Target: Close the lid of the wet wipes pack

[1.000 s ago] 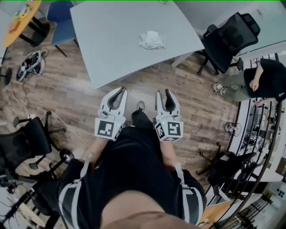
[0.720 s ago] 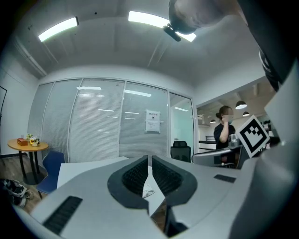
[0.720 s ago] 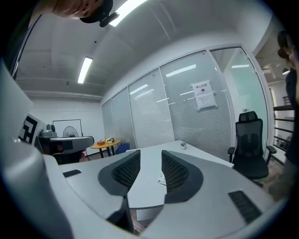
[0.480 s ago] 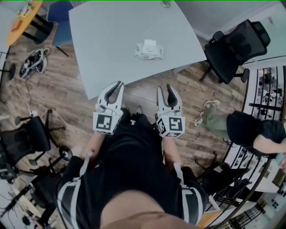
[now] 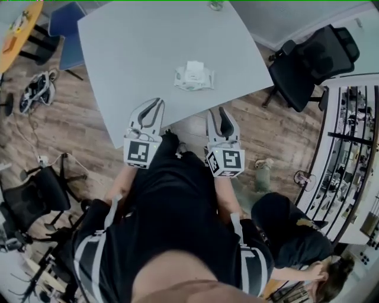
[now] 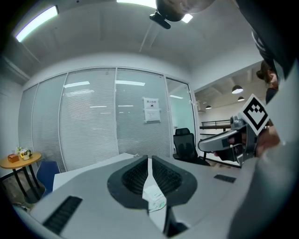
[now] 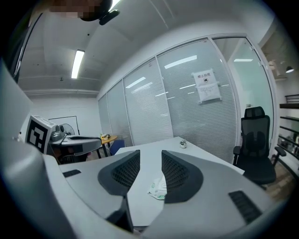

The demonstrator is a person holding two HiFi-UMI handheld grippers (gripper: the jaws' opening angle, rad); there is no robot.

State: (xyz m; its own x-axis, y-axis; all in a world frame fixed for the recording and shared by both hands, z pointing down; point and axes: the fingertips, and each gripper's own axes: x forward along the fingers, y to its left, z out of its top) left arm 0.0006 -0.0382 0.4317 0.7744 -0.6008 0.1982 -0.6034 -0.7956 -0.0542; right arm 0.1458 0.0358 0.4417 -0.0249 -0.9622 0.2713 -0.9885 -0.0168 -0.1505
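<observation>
The wet wipes pack point(image 5: 193, 77) lies on the grey table point(image 5: 130, 53), white with green print, with a white flap showing on its top. Both grippers are held out side by side at the table's near edge, short of the pack. My left gripper point(image 5: 157, 102) is shut with its tips together and holds nothing. In the left gripper view the pack point(image 6: 154, 198) shows through the slit below the left gripper's point(image 6: 149, 161) tips. My right gripper point(image 5: 220, 110) stands open and empty. In the right gripper view the pack point(image 7: 158, 187) lies ahead, just right of the right gripper's point(image 7: 150, 152) gap.
A small potted plant point(image 5: 214, 6) stands at the table's far edge. Black office chairs stand at the right point(image 5: 311, 56) and the left point(image 5: 32, 195). A person point(image 5: 290, 237) crouches at the lower right, beside a metal rack point(image 5: 349, 130). Shoes point(image 5: 38, 89) lie on the floor.
Both grippers have moved forward from over the floor to the table's near edge, closer to the pack. The other person has moved from the upper right to the lower right.
</observation>
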